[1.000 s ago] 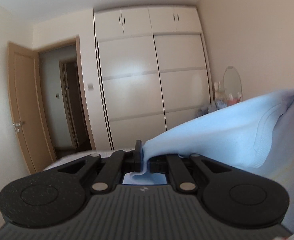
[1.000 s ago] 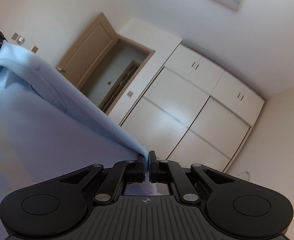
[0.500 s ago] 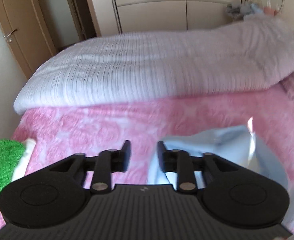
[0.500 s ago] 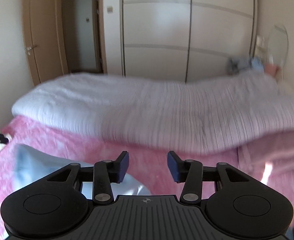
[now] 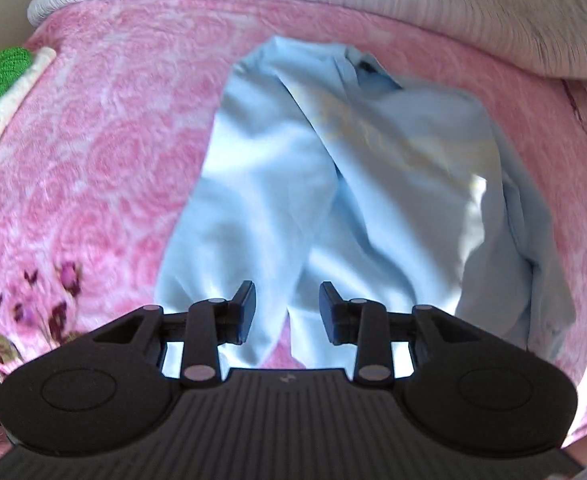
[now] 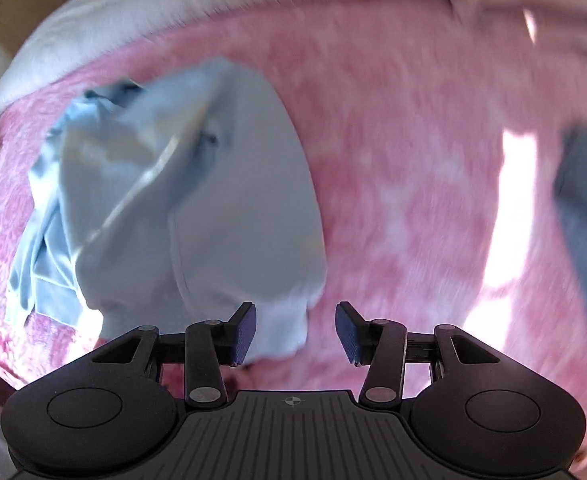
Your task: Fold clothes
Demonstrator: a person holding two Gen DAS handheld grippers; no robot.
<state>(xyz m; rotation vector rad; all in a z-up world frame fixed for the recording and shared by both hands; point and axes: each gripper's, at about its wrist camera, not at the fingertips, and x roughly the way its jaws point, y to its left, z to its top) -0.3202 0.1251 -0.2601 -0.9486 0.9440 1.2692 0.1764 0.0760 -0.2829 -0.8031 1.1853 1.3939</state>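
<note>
Pale blue garment (image 5: pixel 333 184) lies crumpled on the bed's pink floral blanket (image 5: pixel 105 152), below both tools, the left tool (image 5: pixel 287 312) and the right tool (image 6: pixel 295 330) each with jaws apart, having just opened, nothing gripped between them.

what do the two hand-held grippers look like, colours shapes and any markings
Both are matte black. The left hand-held gripper has a ribbed dark grey deck with a tiny pale logo, two rounded lobes with circular recesses, silver pivot pins and black pads. The right hand-held gripper has the same build, but its deck carries a small crosshair mark and its pads look dark blue and textured. No cables, hands or sleeves show.
</note>
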